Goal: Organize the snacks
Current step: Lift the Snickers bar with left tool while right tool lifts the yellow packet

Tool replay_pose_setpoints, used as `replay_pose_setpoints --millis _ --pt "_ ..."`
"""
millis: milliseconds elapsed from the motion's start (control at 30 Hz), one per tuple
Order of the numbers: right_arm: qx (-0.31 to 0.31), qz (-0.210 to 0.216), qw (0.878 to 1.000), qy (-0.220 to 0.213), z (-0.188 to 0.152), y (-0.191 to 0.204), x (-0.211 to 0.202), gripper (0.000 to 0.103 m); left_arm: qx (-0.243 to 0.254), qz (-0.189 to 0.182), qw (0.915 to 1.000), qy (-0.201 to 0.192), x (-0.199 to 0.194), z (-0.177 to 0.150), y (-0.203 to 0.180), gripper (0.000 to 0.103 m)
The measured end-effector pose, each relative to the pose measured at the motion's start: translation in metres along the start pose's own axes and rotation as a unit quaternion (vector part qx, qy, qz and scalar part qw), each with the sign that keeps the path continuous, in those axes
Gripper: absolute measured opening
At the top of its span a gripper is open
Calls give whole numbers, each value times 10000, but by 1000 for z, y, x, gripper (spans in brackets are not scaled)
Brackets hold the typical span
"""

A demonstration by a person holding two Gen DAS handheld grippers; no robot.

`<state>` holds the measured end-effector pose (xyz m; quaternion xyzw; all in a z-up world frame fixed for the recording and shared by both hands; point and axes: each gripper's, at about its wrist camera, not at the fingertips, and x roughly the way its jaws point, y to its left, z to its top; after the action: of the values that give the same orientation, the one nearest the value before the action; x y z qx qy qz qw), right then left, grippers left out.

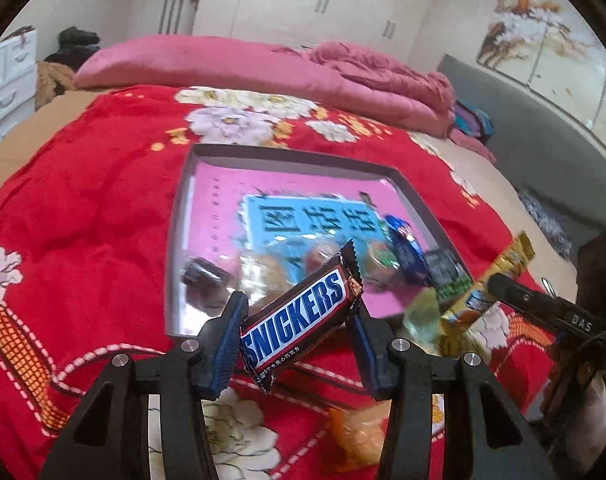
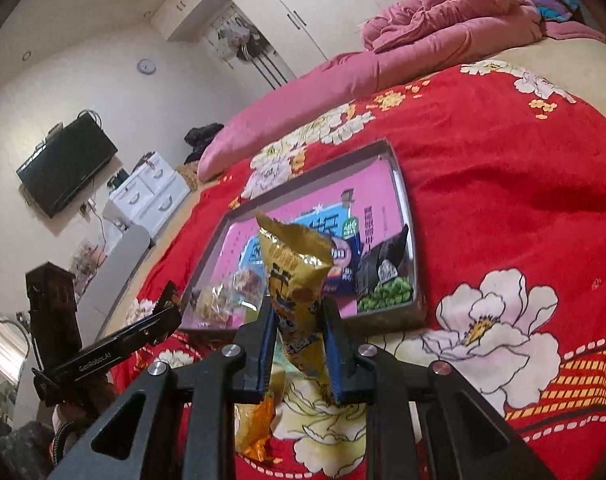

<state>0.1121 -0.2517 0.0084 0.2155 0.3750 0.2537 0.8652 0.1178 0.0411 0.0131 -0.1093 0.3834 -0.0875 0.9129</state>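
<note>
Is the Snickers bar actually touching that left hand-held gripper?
Touching. The left wrist view shows the left hand-held gripper with both blue pads pressed against the Snickers bar, holding it above the red blanket.

Tray (image 1: 183,240) on the blanket (image 1: 83,200), snack packets (image 2: 383,280) inside, folded quilt (image 1: 263,64) behind.

Both the left gripper (image 1: 297,344) and right gripper (image 2: 301,354) have jaws clamped, angled downward.
</note>
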Motion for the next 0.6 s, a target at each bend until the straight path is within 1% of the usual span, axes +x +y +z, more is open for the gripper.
replay_pose_setpoints --millis 133,333,433,600 --pt "58 -12 9999 -147 7 -1 0 23 -104 181 9997 -127 -3 4 10 51" --pt "70 -79 9996 -250 14 -3 3 22 -260 320 9991 -139 4 8 23 51" --pt "65 -114 9995 -303 15 -2 3 22 -285 428 9985 -180 6 10 26 51" --pt "123 -46 9988 -482 23 -1 3 22 -243 484 9983 -231 11 14 24 51"
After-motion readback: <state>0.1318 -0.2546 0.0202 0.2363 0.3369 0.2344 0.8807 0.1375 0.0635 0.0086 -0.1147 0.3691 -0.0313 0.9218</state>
